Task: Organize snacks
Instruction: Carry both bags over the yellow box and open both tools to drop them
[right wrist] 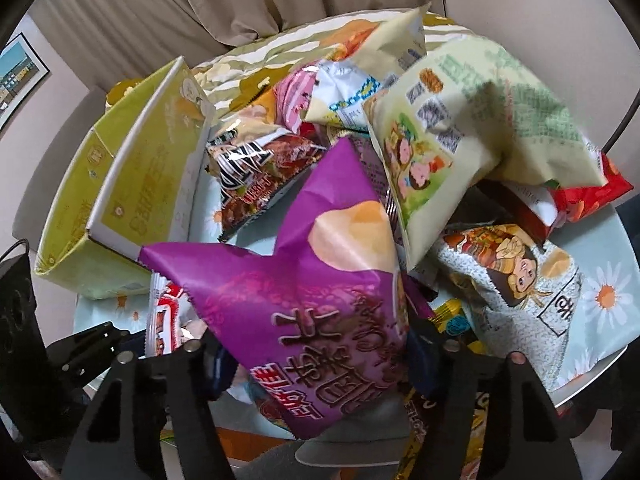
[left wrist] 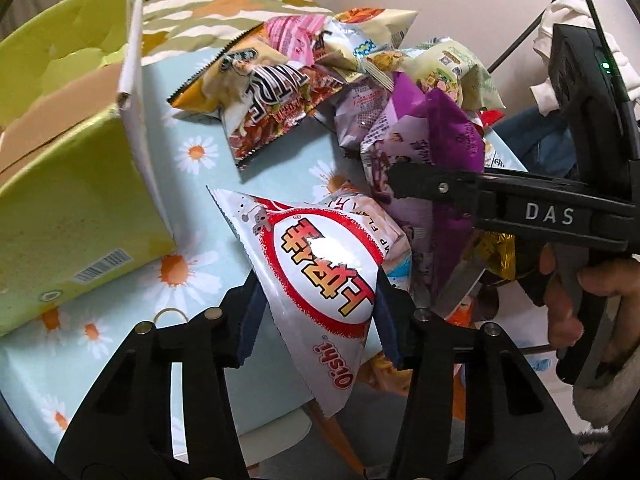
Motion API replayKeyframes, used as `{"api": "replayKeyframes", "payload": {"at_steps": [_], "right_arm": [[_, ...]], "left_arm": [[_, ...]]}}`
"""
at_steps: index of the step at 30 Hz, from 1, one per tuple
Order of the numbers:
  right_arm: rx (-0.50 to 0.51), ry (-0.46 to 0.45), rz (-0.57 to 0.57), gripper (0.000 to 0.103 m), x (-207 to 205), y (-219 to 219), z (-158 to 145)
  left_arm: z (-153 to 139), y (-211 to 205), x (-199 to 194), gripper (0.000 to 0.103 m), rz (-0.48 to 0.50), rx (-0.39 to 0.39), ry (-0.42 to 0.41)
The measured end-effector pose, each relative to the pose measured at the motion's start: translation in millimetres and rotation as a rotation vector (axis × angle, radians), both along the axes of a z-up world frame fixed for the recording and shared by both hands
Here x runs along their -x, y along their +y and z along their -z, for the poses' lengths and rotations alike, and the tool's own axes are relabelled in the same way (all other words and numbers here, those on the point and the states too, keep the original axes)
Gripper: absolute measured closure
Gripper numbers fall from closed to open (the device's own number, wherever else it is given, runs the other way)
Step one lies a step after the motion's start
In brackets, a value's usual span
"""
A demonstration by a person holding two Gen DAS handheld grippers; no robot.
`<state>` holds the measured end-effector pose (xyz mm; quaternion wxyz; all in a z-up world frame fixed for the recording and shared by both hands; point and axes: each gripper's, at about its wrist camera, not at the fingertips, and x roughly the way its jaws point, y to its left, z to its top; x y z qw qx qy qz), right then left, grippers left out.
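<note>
Nearest the left camera, the left gripper [left wrist: 316, 312] is clamped on a white and red snack bag [left wrist: 320, 264], lifted off the daisy tablecloth [left wrist: 196, 152], likely bound for the open yellow-green box [left wrist: 76, 184] at left. Right gripper [right wrist: 316, 356] pinches a purple chip bag [right wrist: 304, 240], raised above the heap of snack packets [right wrist: 420, 128] piled beyond and to the right

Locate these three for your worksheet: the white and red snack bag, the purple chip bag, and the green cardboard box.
white and red snack bag [left wrist: 320, 264]: left wrist view, red oval logo.
purple chip bag [right wrist: 304, 264]: right wrist view, front panel.
green cardboard box [left wrist: 76, 208]: left wrist view, outer side wall.
</note>
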<state>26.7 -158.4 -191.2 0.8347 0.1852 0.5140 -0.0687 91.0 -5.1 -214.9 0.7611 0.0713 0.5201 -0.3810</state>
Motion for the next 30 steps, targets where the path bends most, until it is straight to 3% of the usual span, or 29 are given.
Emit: {"api": "replayKeyframes", "payload": {"at_steps": [10,17,21,30], "right_arm": [[-0.024,-0.051,-0.04,0.047,6,9,-27],[-0.017,-0.107,-0.103,0.047,4,13,-70],[-0.006,-0.156,-0.138,0.047,0,5,-99],[0.017,-0.271,-0.3,0.046,-37,-5,-154]], "left_arm": [[-31,21,11,0.056,-0.058,0.028,-0.051],[-77,30,21,0.056,-0.119,0.07,-0.111],[-107,24,24,0.056,-0.155,0.091,-0.19],[-152,20,1,0.056,-0.345,0.122,-0.292]]}}
